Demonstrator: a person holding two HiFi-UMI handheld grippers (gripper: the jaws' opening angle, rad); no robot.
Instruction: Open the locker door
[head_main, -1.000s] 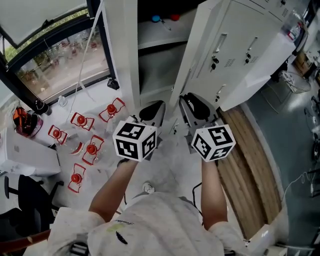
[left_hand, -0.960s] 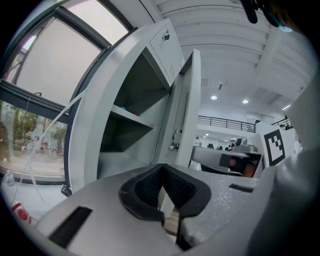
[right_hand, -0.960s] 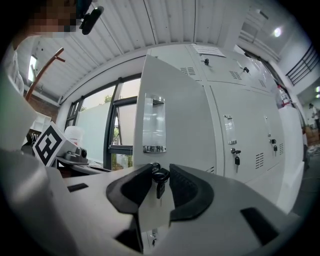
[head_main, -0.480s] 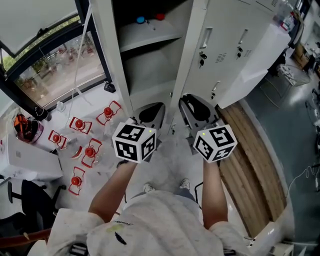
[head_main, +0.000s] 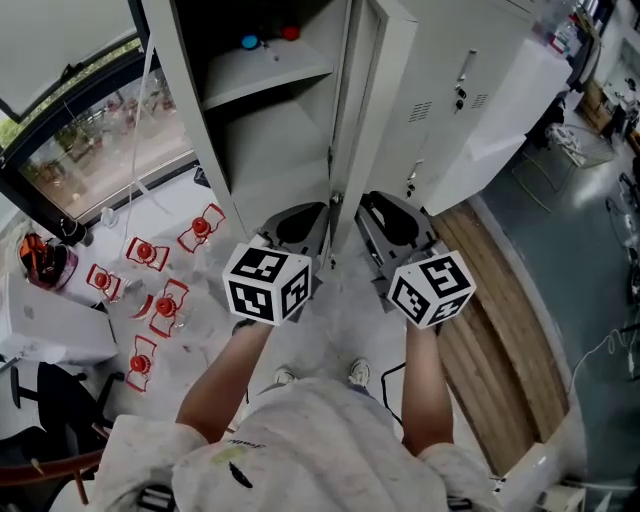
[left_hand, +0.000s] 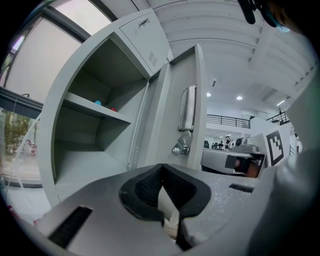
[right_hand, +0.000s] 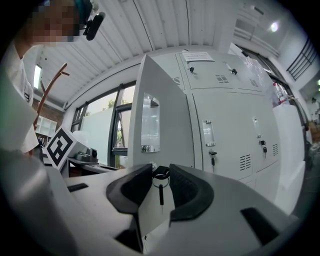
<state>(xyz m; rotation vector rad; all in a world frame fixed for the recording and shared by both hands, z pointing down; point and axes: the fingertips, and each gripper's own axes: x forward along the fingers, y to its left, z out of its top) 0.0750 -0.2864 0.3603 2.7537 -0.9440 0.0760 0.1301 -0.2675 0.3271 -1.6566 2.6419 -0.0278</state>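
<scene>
Grippers sit side by side before us, one in each hand, marker cubes up. Our left gripper (left_hand: 161, 169) has its jaws together at the tips, with nothing clamped between them. Our right gripper (right_hand: 161, 169) is closed on the black head of the key (right_hand: 161, 174) that sits in the door (head_main: 372, 90), and a ring (right_hand: 160, 181) with a spare key (right_hand: 161, 196) dangles between the jaws. We see the door standing open from the locker (head_main: 270, 150), edge toward us, between the two grippers. The left one faces its inner side and latch (left_hand: 182, 147), the right one its outer side. Inside, a shelf (head_main: 265, 65) carries a small blue thing (head_main: 250, 42) and a red one (head_main: 290, 33). Shut lockers (head_main: 470, 90) stand further right. Red pieces (head_main: 165, 305) lie on the floor at left.
</scene>
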